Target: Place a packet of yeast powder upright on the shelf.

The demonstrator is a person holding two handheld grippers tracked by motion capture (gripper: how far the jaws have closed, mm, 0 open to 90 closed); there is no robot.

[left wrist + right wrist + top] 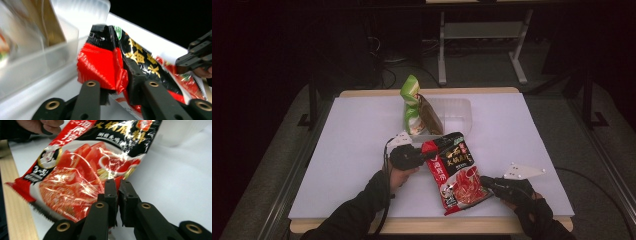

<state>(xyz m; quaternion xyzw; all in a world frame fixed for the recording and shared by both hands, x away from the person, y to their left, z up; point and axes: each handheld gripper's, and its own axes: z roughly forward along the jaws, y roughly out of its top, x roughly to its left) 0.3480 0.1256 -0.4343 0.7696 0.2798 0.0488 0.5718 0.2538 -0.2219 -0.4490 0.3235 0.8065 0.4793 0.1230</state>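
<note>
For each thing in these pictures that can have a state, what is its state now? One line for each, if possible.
Red sauce packet: sealed, crumpled, gripped at two edges.
Left gripper: shut on the packet's upper left edge.
Right gripper: shut on the packet's right edge.
Clear plastic tub: open-topped, upright.
Green bag: standing upright in the tub.
Brown packet: leaning in the tub.

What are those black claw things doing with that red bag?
A person holds the red bag above the white table with two grippers. The left gripper pinches its top corner, and the right gripper pinches its lower edge. Behind it, a clear tub already holds a green packet and a brown packet.
</note>
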